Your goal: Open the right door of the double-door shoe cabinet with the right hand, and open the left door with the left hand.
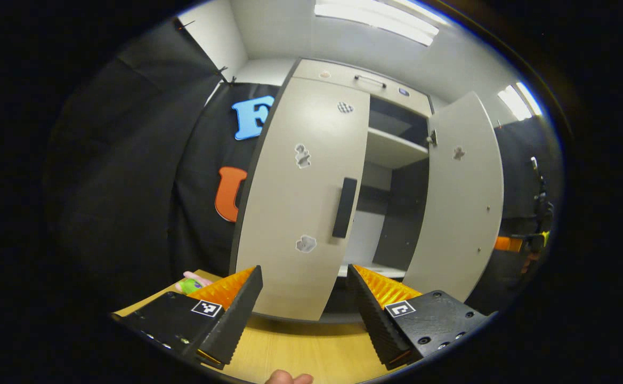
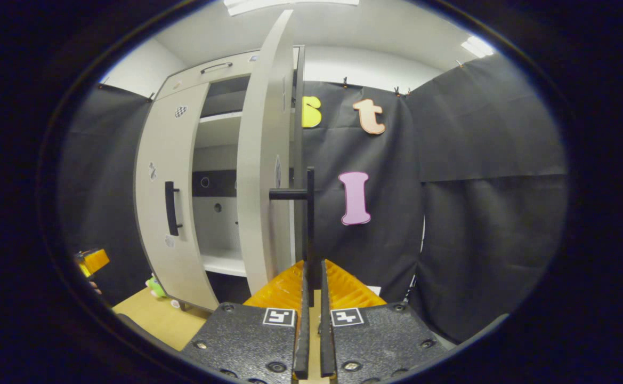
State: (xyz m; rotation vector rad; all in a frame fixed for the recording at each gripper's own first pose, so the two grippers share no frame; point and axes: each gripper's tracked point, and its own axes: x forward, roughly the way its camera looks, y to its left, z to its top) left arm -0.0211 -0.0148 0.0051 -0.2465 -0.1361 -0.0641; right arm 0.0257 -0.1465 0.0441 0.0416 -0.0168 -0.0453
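The beige shoe cabinet [image 1: 338, 74] stands on a wooden table. Its left door [image 1: 300, 202] is closed, with a black bar handle [image 1: 345, 208] near its inner edge. My left gripper [image 1: 303, 288] is open, a short way in front of that door, low and just below the handle. The right door [image 1: 460, 197] is swung wide open; in the right gripper view I see it edge-on [image 2: 263, 160]. My right gripper [image 2: 311, 288] is shut on the right door's black handle [image 2: 309, 213]. Inside, shelves [image 1: 394, 152] show.
The wooden tabletop [image 1: 300, 346] runs under the cabinet. A small green and pink toy [image 1: 189, 284] lies at the cabinet's left foot. Black cloth walls surround the booth. A fingertip [image 1: 289, 377] shows at the bottom edge. My left gripper [image 2: 91, 262] appears at the far left.
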